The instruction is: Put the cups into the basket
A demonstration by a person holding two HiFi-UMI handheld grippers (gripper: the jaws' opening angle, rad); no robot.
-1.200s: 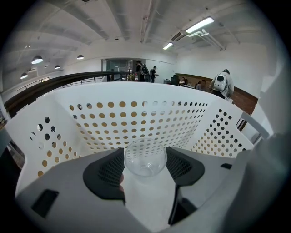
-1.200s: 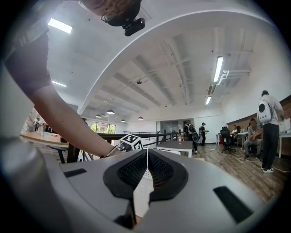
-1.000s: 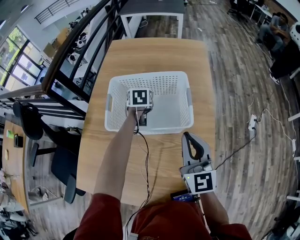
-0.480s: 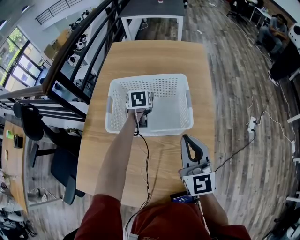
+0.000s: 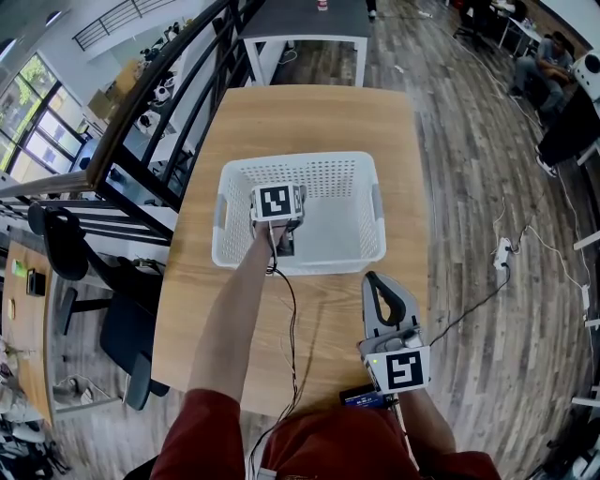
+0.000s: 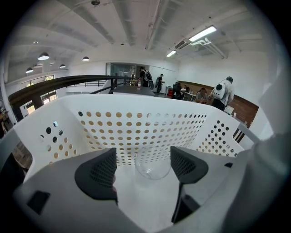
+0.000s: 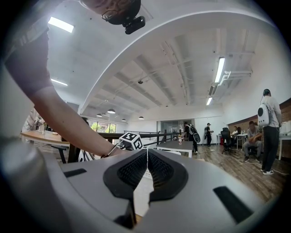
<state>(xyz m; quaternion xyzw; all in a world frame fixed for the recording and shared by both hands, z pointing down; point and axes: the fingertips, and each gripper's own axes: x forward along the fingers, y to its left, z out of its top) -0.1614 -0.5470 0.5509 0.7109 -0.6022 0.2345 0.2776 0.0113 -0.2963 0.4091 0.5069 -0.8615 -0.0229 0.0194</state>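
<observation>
The white perforated basket (image 5: pixel 234 187) stands in the middle of the wooden table (image 5: pixel 309 112). My left gripper (image 5: pixel 278 211) reaches down inside it near its front left. In the left gripper view a clear glass cup (image 6: pixel 153 164) lies on the basket floor by the far wall (image 6: pixel 136 123), just ahead of my left gripper (image 6: pixel 144 166). The jaws are opening and neither pad (image 6: pixel 102 170) touches the cup. In the head view the gripper hides the cup. My right gripper (image 5: pixel 380 286) rests shut and empty on the table's near right; its pads (image 7: pixel 132 170) meet.
A black railing (image 5: pixel 159 103) runs along the table's left side, with a dark chair (image 5: pixel 66 244) below it. A black cable (image 5: pixel 291 319) trails from the left gripper across the table. Another table (image 5: pixel 300 19) stands beyond, and people sit at the far right (image 5: pixel 548 56).
My left gripper stays inside the basket at almost the same spot. The right gripper has hardly moved. The whole head view has shifted slightly.
</observation>
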